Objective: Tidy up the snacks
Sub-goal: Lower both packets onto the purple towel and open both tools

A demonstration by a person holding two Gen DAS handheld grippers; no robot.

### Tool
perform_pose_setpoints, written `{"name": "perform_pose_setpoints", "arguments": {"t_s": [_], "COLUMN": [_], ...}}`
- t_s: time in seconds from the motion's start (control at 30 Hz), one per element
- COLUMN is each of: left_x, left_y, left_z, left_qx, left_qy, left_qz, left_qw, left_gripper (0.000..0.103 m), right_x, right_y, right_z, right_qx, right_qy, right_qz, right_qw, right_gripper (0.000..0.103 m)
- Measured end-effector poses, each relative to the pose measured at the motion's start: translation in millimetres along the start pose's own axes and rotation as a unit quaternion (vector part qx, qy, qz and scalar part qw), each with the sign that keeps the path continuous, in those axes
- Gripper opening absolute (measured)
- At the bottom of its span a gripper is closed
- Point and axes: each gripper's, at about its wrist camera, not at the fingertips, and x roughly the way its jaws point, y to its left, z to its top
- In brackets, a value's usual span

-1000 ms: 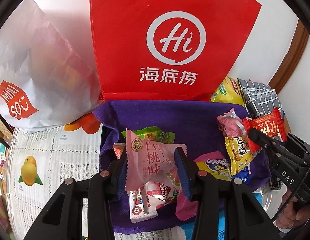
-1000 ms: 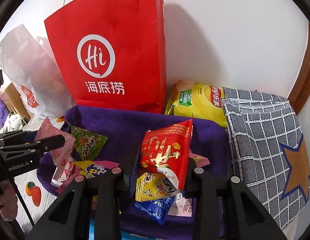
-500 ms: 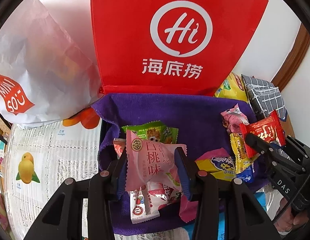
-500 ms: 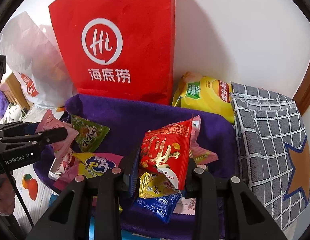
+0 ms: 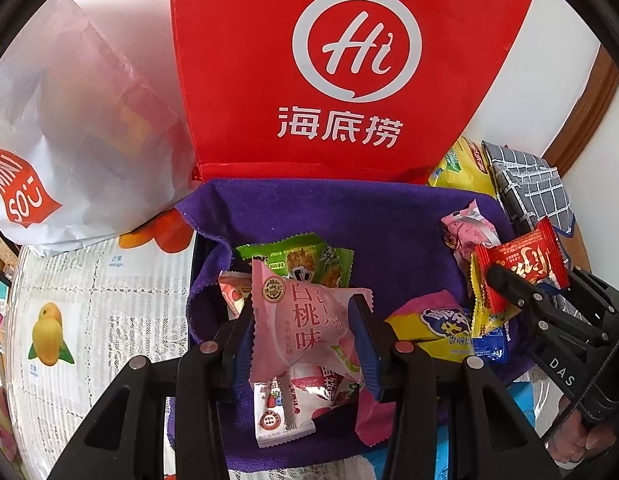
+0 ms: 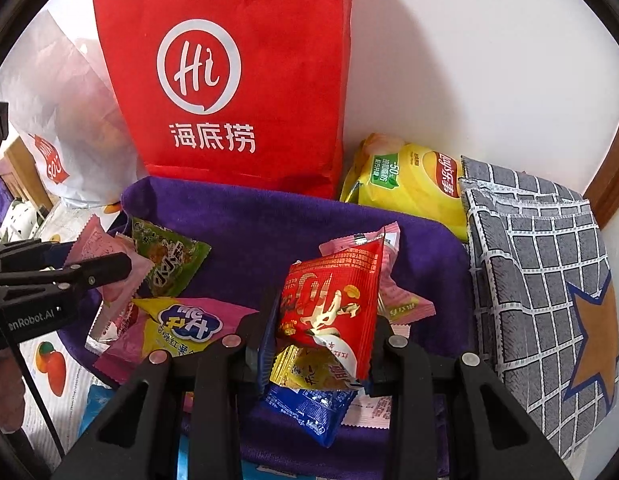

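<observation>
My left gripper (image 5: pixel 305 340) is shut on a pink peach-flavour snack packet (image 5: pixel 305 328), held above a purple cloth (image 5: pixel 349 220). My right gripper (image 6: pixel 323 344) is shut on a red snack packet (image 6: pixel 329 304), with a yellow sachet (image 6: pixel 305 368) and a blue sachet (image 6: pixel 309 408) hanging just under it. On the cloth lie a green packet (image 5: pixel 305 260), a yellow-and-pink packet (image 5: pixel 433 328), a pale pink packet (image 5: pixel 465 228) and white strawberry packets (image 5: pixel 281 412). Behind the cloth stands a red paper bag (image 5: pixel 341 68) with a white "Hi" logo.
A white plastic bag (image 5: pixel 61 128) sits left of the red bag. A yellow crisp bag (image 6: pixel 409 176) and a grey checked cloth bag (image 6: pixel 541 272) lie at the right by the white wall. A fruit-print table cover (image 5: pixel 89 320) spreads to the left.
Both grippers have edged closer to the red bag, which looms larger, each keeping its packet. The pale pink packet behind the red one has come into view.
</observation>
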Motion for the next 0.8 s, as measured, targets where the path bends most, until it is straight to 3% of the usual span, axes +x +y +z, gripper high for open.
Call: {"name": "perform_pose_setpoints", "arguments": {"t_s": [0.43, 0.6, 0.8], "left_x": [2, 4, 1], "left_y": [-1, -2, -3], "left_z": [0, 0, 1], "left_qx": [0.001, -0.002, -0.008], "left_qy": [0.002, 0.001, -0.007], "left_qz": [-0.001, -0.002, -0.010], "left_qw": [1.0000, 1.0000, 0.9999], "left_gripper": [0.042, 0.042, 0.042], "right_x": [-2, -11, -25], "right_y": [3, 1, -9], "right_z": [0, 2, 7], "right_qx": [-0.004, 0.002, 0.026], "right_qy": [-0.003, -0.017, -0.038], "right_qz": [0.005, 0.004, 0.000], "right_qw": [1.000, 1.000, 0.999], "right_gripper": [0.034, 0.040, 0.040]}}
